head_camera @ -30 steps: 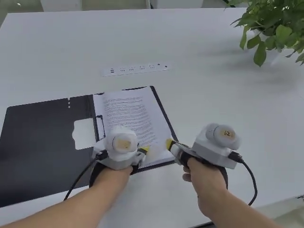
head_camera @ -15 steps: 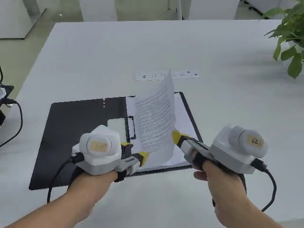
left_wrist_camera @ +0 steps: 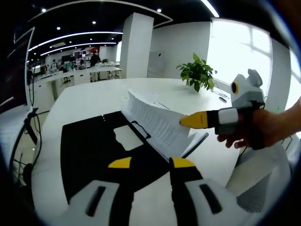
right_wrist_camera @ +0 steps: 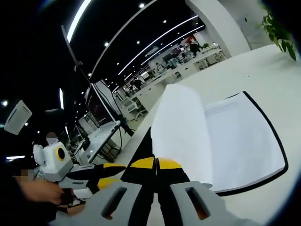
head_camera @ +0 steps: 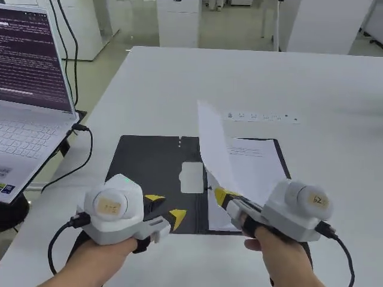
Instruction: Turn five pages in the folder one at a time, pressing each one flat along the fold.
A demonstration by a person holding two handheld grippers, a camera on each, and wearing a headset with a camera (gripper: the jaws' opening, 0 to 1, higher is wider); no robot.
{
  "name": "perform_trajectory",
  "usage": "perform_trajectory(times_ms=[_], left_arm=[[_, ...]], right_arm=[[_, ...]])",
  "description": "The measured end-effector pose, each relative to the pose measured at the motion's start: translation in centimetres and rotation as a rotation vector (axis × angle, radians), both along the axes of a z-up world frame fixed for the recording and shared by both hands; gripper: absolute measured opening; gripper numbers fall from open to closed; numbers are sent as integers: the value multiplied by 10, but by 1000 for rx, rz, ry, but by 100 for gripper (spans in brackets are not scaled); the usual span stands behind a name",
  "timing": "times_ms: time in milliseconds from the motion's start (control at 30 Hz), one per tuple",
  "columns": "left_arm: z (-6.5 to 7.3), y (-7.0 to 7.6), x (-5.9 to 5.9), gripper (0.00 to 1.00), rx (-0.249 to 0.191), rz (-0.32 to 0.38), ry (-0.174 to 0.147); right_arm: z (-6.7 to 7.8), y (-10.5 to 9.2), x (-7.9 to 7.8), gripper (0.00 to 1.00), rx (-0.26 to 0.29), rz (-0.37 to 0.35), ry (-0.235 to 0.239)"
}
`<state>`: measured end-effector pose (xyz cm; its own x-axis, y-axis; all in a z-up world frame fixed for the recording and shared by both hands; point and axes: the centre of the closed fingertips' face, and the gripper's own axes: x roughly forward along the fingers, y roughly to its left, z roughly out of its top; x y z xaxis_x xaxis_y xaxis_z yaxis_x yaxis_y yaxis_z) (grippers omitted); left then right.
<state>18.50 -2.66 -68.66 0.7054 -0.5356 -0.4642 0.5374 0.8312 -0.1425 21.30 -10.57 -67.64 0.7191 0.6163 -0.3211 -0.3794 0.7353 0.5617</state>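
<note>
right gripper [head_camera: 222,195] jaws pinching white printed page [head_camera: 218,152] mid-turn over open black folder [head_camera: 149,161]; left gripper [head_camera: 166,207] jaws parted, empty; fold-pressing seemingly remaining.

Grippers: I count two, the left gripper [head_camera: 166,207] and the right gripper [head_camera: 220,195].
Hands: two, the left hand [head_camera: 111,254] and the right hand [head_camera: 272,248].
Folder [head_camera: 149,167]: one.
Page [head_camera: 215,155] standing up: one.
Power strip [head_camera: 263,117]: one.
Laptop [head_camera: 27,107]: one.
Plant [left_wrist_camera: 197,75]: one on my feed.
</note>
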Motion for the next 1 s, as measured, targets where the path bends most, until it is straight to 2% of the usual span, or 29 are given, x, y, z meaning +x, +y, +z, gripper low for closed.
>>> perform_trajectory(times_ms=[100, 400, 533, 667, 733, 767, 867, 1000], left_arm=[[-1, 15, -5, 29, 18, 23, -10], [-9, 50, -15, 29, 16, 101, 5], [-12, 58, -19, 28, 16, 120, 13], [-13, 65, -20, 28, 12, 138, 13], [-13, 68, -19, 28, 8, 144, 9], [-13, 70, -19, 28, 8, 147, 11], [-13, 74, -20, 28, 10, 156, 14], [-18, 80, -19, 28, 19, 165, 22]], right_arm=[[-10, 15, -1, 0, -27, 32, 24], [-26, 51, -1, 0, -87, 88, 36], [-31, 66, 0, 0, -109, 114, 41], [-40, 86, 2, 0, -154, 154, 52], [-43, 95, 3, 0, -157, 166, 57], [-47, 100, 3, 0, -191, 196, 45], [-56, 110, 9, 0, -198, 215, 49], [-71, 122, 8, 0, -228, 251, 71]])
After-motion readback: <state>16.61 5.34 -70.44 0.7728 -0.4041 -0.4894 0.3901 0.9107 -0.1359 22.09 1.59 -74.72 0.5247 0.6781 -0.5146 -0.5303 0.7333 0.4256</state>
